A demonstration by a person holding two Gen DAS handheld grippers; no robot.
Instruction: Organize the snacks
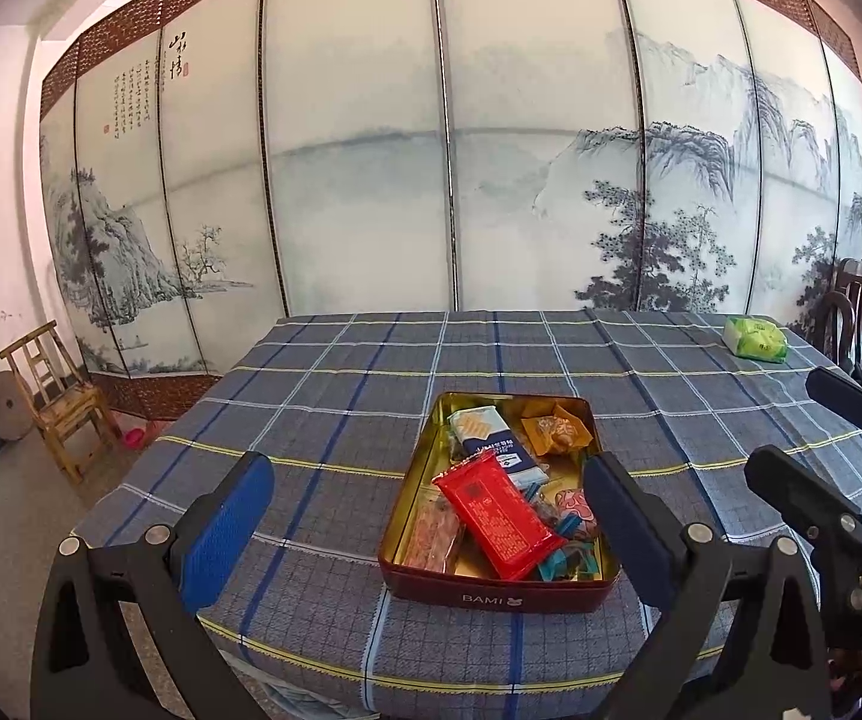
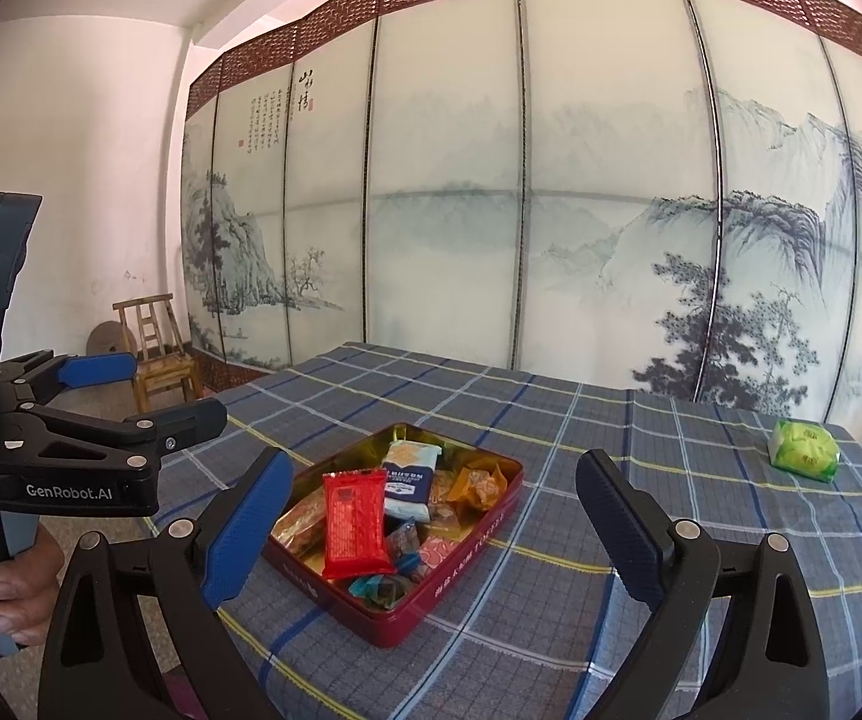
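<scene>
A dark red tin (image 1: 494, 597), open and gold inside, sits low and centre in both views on a blue plaid tablecloth (image 1: 323, 396). Its long axis runs from the near table edge toward the painted folding screen (image 1: 359, 180). "BAMI" reads on its near short wall.

A red packet (image 1: 494, 519) lies on top of the other snacks, lengthwise along the tin. A blue-and-white packet (image 1: 485, 435) lies behind it. A green packet (image 1: 756, 338) rests alone at the far right of the table.

The left gripper (image 1: 431, 516), marked "GenRobot.AI", and the right gripper (image 2: 431, 516) are both spread wide, grasping nothing.
</scene>
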